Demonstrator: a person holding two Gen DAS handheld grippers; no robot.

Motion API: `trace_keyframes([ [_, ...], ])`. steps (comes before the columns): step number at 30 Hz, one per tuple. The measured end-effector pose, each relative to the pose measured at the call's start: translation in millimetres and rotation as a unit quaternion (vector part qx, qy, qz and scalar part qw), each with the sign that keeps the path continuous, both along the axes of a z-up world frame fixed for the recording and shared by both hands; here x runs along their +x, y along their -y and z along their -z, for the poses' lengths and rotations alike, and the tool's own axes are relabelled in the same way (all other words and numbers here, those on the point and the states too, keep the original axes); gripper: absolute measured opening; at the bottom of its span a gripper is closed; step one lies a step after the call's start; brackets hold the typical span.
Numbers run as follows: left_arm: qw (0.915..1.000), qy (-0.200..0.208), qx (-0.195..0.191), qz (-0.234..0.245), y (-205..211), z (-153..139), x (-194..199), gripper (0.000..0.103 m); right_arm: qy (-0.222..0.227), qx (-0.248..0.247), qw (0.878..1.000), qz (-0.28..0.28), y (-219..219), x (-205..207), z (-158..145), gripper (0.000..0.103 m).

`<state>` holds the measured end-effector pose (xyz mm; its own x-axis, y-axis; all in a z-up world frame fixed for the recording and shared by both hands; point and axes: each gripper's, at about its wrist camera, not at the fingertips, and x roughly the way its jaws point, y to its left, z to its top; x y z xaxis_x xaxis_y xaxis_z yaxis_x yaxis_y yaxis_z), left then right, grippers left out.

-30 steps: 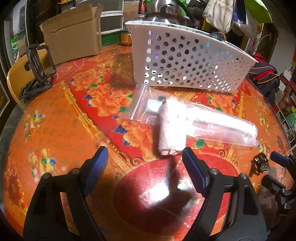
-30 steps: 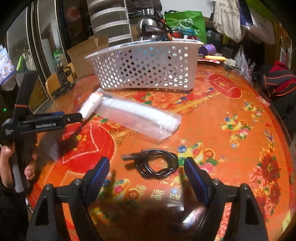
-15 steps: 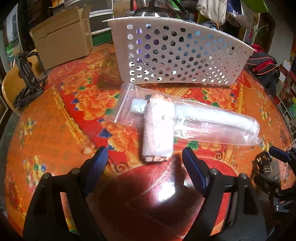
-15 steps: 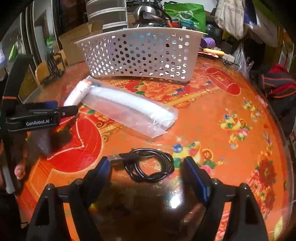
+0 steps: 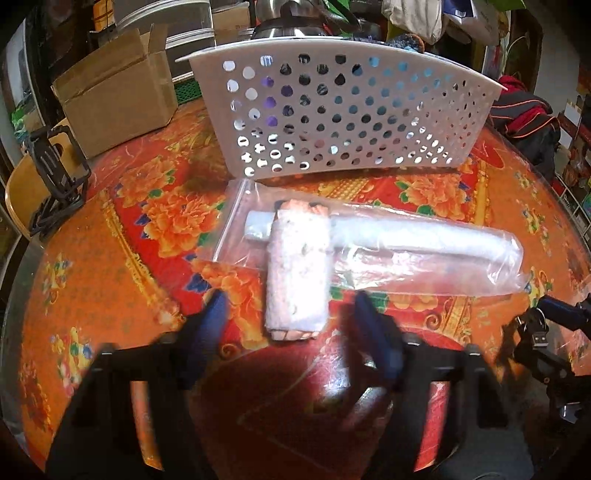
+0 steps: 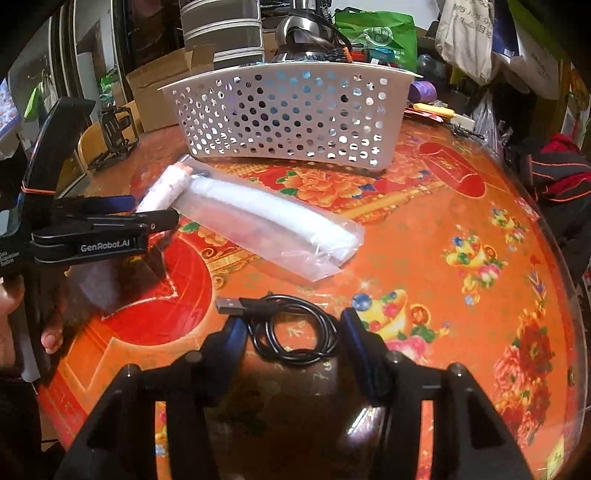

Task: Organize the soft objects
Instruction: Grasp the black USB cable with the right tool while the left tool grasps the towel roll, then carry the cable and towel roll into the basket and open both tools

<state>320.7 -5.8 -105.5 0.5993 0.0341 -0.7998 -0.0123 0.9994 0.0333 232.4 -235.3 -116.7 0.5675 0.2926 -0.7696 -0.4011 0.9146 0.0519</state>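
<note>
A round worktop (image 5: 92,258) is seen, covered with a glossy orange and red cloth printed with flowers and gold bands; lamp glare is reflected in its red centre. A white perforated basket (image 5: 343,118) stands toward the far side. Just in front of it a clear bag (image 5: 424,258) holding a long white roll lies flat, and a rolled towel (image 5: 299,273), pale with pink ends, is laid across the bag's open end. A coiled black cable (image 6: 295,332) with a USB plug lies nearer the right side, well apart from the bag.

The left tool (image 5: 291,332) is held low over the worktop, its blue fingers blurred on either side of the towel's near end. Its jaws have just been closing; a gap is still seen on each side, so the towel is not gripped. The right tool (image 6: 295,354) is poised over the cable, its jaws also just closing, with the coil lying between the fingers but not pinched. A hand (image 6: 48,332) is seen on the left tool's handle in the right wrist view.

Around the worktop the room is crowded: a cardboard box (image 5: 118,107) and a black stand (image 5: 55,177) at the left, a steel kettle (image 6: 299,33) and a green bag (image 6: 380,37) behind the basket, hanging bags above, and dark red clothing (image 5: 528,122) at the right.
</note>
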Motion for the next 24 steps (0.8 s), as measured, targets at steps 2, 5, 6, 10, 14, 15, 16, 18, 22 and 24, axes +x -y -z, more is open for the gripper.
trace_keyframes([
  [2,1.0000,0.000,-0.001,0.000,-1,0,0,0.046,-0.001,0.002,1.000,-0.001,0,-2,0,0.052],
  [5,0.9999,-0.003,-0.015,0.005,-7,1,1,0.029,-0.002,0.005,1.000,-0.001,1,-3,0,0.052],
  [6,0.9998,-0.002,-0.018,0.008,-7,1,0,0.029,-0.002,0.006,1.000,-0.001,2,-3,0,0.052],
  [10,0.9998,0.008,-0.014,0.007,-7,0,-6,0.028,0.002,0.014,1.000,0.002,4,-6,-2,0.052],
  [14,0.9993,0.030,-0.022,0.001,-13,-11,-17,0.028,0.005,0.021,1.000,0.004,7,-7,-5,0.052],
  [15,0.9992,0.035,-0.021,0.001,-14,-14,-20,0.028,0.008,0.023,1.000,0.004,8,-7,-7,0.052],
  [16,0.9990,0.039,-0.022,0.001,-15,-16,-22,0.028,0.009,0.023,1.000,0.004,8,-8,-8,0.052],
  [18,0.9986,0.045,-0.027,-0.001,-17,-20,-26,0.028,0.014,0.024,1.000,0.004,8,-7,-12,0.052],
  [22,0.9977,0.061,-0.030,-0.003,-21,-30,-35,0.028,0.022,0.024,0.999,0.005,7,-5,-21,0.052],
  [24,0.9974,0.067,-0.028,-0.003,-20,-35,-40,0.028,0.027,0.026,0.999,0.004,6,-3,-26,0.052],
])
